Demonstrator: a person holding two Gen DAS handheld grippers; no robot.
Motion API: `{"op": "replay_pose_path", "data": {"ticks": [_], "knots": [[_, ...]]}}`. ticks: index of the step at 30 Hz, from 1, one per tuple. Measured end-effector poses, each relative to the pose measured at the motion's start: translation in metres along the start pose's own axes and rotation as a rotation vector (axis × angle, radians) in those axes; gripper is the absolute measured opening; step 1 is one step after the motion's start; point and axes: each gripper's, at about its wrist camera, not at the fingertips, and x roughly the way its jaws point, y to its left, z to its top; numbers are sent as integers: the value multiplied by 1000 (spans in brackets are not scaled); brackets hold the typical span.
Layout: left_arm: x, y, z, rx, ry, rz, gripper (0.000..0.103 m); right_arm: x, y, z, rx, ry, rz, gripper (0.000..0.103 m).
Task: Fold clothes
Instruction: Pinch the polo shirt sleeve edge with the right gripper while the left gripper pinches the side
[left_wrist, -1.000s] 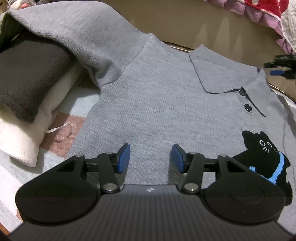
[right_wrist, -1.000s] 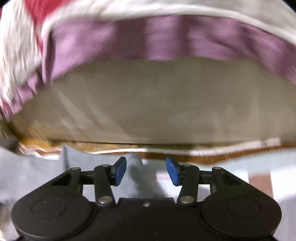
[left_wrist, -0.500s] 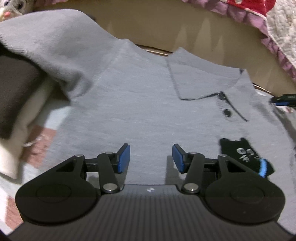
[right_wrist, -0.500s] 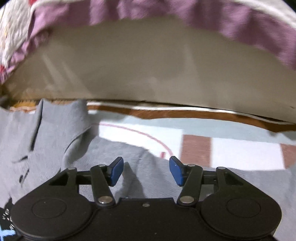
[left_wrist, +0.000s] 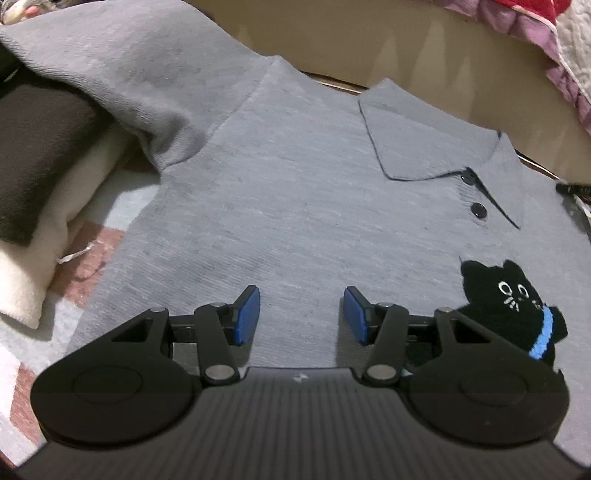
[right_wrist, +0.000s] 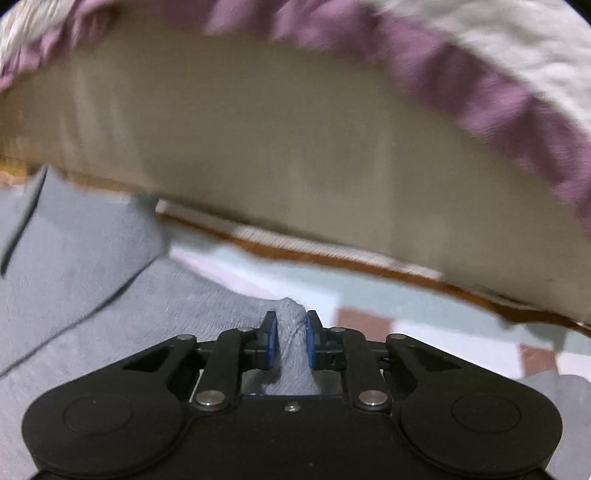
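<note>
A grey polo shirt (left_wrist: 303, 206) with a black cat patch (left_wrist: 513, 306) lies face up on a checked mat, collar toward the far side. Its left sleeve (left_wrist: 122, 66) drapes over a stack of folded clothes. My left gripper (left_wrist: 301, 315) hovers open over the shirt's chest, nothing between its fingers. In the right wrist view, the jaws of my right gripper (right_wrist: 290, 338) are closing on a pinched ridge of the same grey shirt (right_wrist: 74, 266) near its shoulder edge, and the blue pads press the fabric.
Folded dark brown (left_wrist: 37, 147) and cream (left_wrist: 55, 229) garments are stacked at the left. A beige bed side (right_wrist: 295, 147) with a purple-edged quilt (right_wrist: 517, 103) rises just behind the mat (right_wrist: 443, 332). The mat shows pale and brown squares.
My right gripper has dropped onto the shirt's edge and its jaws have come together on a fold of grey fabric. The left gripper has stayed open over the chest.
</note>
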Motion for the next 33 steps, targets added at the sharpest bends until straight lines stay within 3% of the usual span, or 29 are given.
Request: {"op": "replay_pose_path", "data": {"ticks": [4,7,9,11,12,17,19,22,25,28,29,32,33], "knots": [[-10,8,6,-11,-27,8,49,-7,13,10,88,-8,-50,35],[-42,27,26,-42,-129,28,49,-31,23,13,129,-61,-1,55],[-74,49,44,-98,-220,38,52,-46,31,16,124,-86,55,63],[-105,76,62,-166,-317,46,58,-59,43,17,135,-119,50,62],[-115,89,72,-198,-356,58,62,-65,48,17,143,-137,33,56],[-111,156,119,-326,-403,175,64,-89,67,13,194,-219,-43,61],[-91,173,137,-411,-373,158,64,-86,75,14,145,-195,21,61],[-66,200,149,-509,-360,206,64,-90,86,15,78,-198,98,61],[-59,208,156,-503,-420,248,64,-91,92,12,42,-193,216,62],[-58,208,156,-481,-512,247,71,-75,103,1,-26,-88,337,65],[-56,209,156,-486,-521,226,67,-73,108,-7,-40,-58,365,65],[-55,191,161,-390,-532,139,8,-66,120,-28,-52,10,436,65],[-58,177,163,-328,-549,151,8,-64,123,-33,-53,28,447,65]]}}
